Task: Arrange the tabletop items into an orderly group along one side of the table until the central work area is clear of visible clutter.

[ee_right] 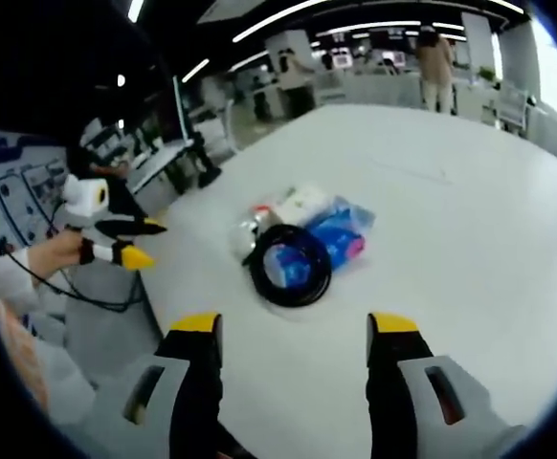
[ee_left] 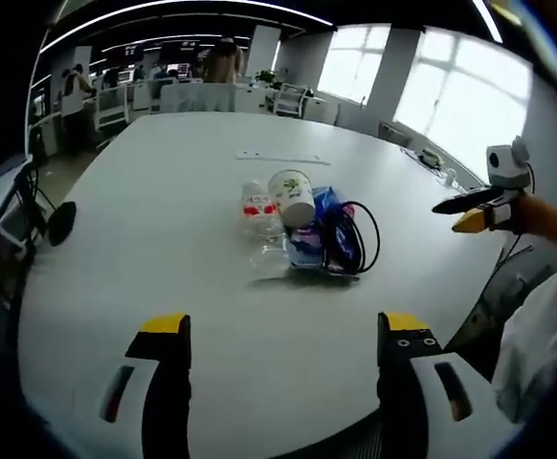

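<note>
A small heap lies in the middle of the white table [ee_left: 164, 210]: a clear plastic bottle with a red label [ee_left: 257, 206], a white paper cup with a green print [ee_left: 291, 196], a blue packet [ee_left: 319, 229] and a coiled black cable [ee_left: 355, 239]. My left gripper [ee_left: 283, 330] is open, well short of the heap, with nothing between its yellow-tipped jaws. The right gripper [ee_left: 475, 212] comes in from the right, held in a hand. In the right gripper view, my right gripper [ee_right: 296, 325] is open just before the black cable [ee_right: 291, 265], blue packet [ee_right: 341, 228] and cup [ee_right: 302, 203]. The left gripper [ee_right: 125, 241] shows at left.
A sheet of paper [ee_left: 283, 157] lies further back on the table. Black office chairs [ee_left: 30, 206] stand along the table's left edge. Desks, monitors and people [ee_left: 223, 62] fill the room behind. Bright windows [ee_left: 451, 91] are at the right.
</note>
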